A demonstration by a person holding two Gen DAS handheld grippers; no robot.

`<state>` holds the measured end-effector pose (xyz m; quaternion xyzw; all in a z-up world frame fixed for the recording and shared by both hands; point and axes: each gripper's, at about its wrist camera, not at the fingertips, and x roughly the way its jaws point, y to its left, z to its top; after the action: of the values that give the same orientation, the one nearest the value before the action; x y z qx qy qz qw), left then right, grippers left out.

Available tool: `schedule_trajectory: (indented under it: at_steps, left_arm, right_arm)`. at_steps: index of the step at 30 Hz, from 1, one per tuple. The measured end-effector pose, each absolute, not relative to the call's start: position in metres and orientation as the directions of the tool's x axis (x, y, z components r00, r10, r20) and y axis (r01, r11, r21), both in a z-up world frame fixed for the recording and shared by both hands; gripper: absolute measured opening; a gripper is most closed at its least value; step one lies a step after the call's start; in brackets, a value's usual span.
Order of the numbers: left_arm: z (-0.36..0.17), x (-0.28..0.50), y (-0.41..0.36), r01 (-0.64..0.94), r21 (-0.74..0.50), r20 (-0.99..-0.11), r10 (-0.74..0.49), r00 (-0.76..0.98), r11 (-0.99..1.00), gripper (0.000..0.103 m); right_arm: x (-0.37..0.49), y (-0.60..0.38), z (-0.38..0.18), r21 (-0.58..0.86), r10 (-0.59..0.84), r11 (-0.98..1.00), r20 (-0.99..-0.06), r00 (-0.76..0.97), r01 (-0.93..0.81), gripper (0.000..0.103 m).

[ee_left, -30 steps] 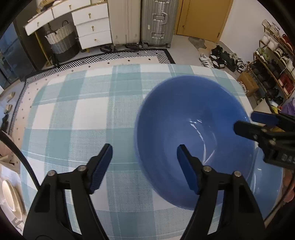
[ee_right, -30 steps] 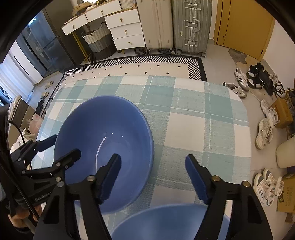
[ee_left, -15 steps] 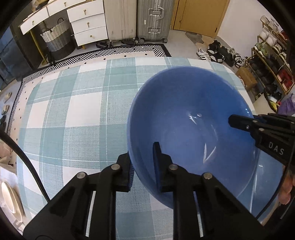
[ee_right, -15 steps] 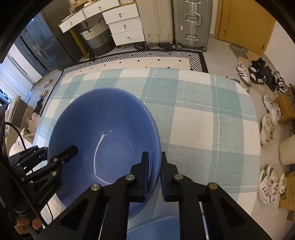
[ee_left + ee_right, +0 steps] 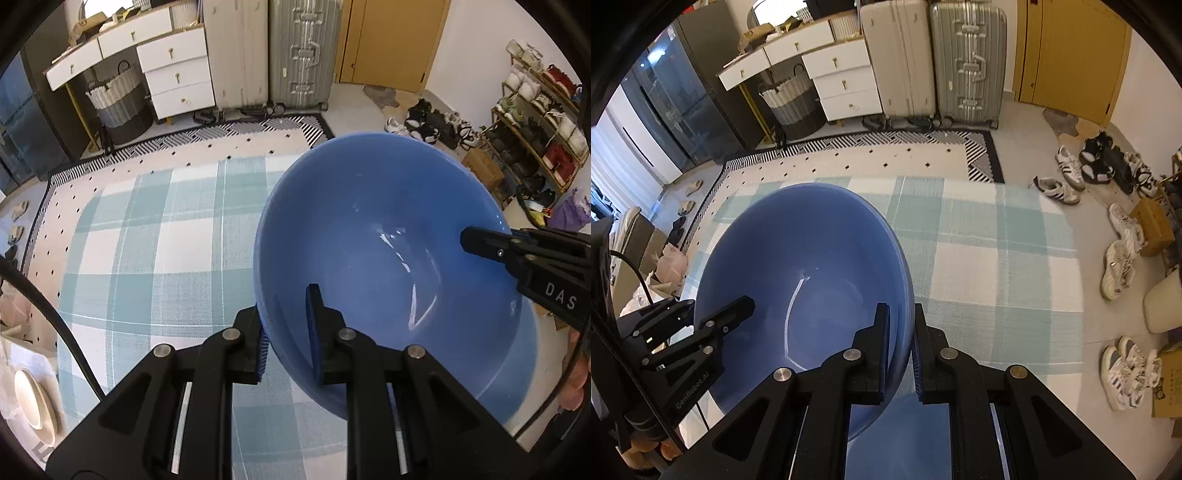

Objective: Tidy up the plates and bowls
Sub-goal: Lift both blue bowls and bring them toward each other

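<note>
A large blue bowl [image 5: 384, 236] is held above the checked tablecloth [image 5: 155, 251] by both grippers. My left gripper [image 5: 288, 325] is shut on its left rim, one finger inside and one outside. My right gripper [image 5: 900, 347] is shut on its right rim in the same way; the bowl [image 5: 801, 273] fills the left of the right wrist view. Each gripper shows in the other's view, the right one [image 5: 524, 258] and the left one [image 5: 701, 325]. A second blue bowl [image 5: 908, 424] lies below the right gripper, mostly hidden.
A cream plate [image 5: 33, 402] lies off the table's left edge. Beyond the cloth [image 5: 990, 258] are a patterned rug [image 5: 886, 155], suitcases [image 5: 967, 59], a drawer unit [image 5: 846, 81] and shoes on the floor [image 5: 1119, 266].
Both grippers were open one second ago and closed on opposite rims of the blue bowl. Since then the bowl has lifted off the cloth and the views have risen.
</note>
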<state>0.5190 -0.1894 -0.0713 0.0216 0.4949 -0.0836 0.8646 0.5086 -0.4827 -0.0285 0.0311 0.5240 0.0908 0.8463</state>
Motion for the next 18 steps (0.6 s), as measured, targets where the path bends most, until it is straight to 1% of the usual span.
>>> schedule_trajectory:
  at_steps: [9,18]
  left_arm:
    - [-0.01,0.472,-0.232,0.233,-0.053,-0.831,-0.172,0.53,0.971,0.015]
    - [0.014,0.414,-0.294,0.304,-0.054,-0.834,-0.211,0.511,0.951,0.015]
  right_arm:
    - [0.456,-0.517,0.024,0.109,0.131,0.991,-0.864,0.487,-0.072,0.011]
    - [0.396,-0.563,0.041,0.103,0.093,0.995,-0.866,0.492,-0.006,0.011]
